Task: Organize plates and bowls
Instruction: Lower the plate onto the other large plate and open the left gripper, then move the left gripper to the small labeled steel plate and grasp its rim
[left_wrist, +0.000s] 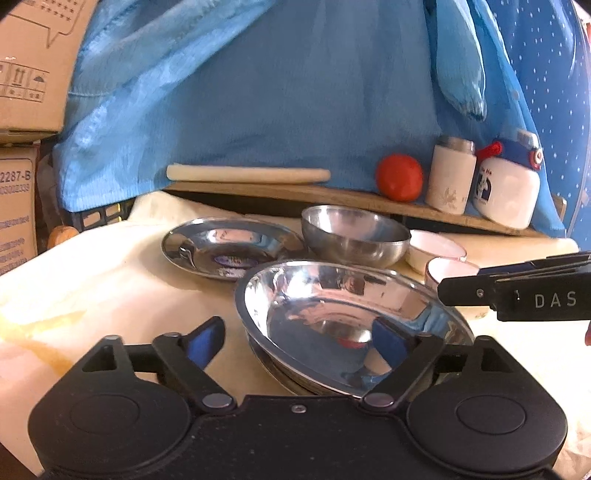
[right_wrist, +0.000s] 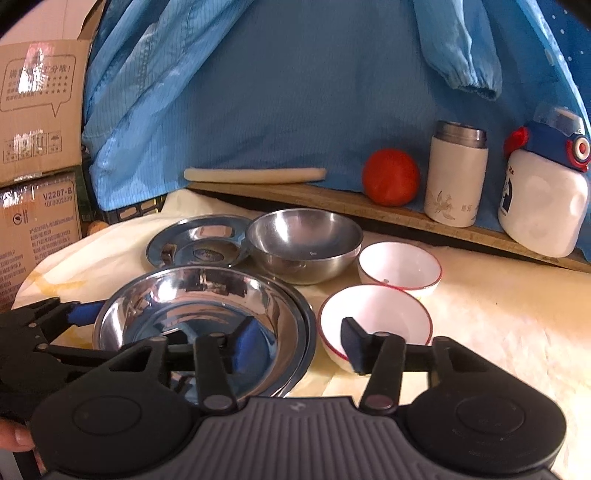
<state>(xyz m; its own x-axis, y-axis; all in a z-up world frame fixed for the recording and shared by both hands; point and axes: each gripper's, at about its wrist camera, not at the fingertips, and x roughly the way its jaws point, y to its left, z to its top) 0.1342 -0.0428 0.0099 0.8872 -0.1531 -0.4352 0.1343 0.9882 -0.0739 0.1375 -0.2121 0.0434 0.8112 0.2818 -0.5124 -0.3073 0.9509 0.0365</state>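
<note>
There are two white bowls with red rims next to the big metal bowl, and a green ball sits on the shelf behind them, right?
Almost. The ball is red-orange, not green; the right wrist view shows it on the shelf. The two white bowls with red rims do sit beside the metal bowl.

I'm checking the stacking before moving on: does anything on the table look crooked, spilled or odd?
The top steel plate sits tilted on the steel plate beneath, not nested flat; its left side rides high. A yellowish stain marks the cloth at the left. Nothing looks broken.
</note>
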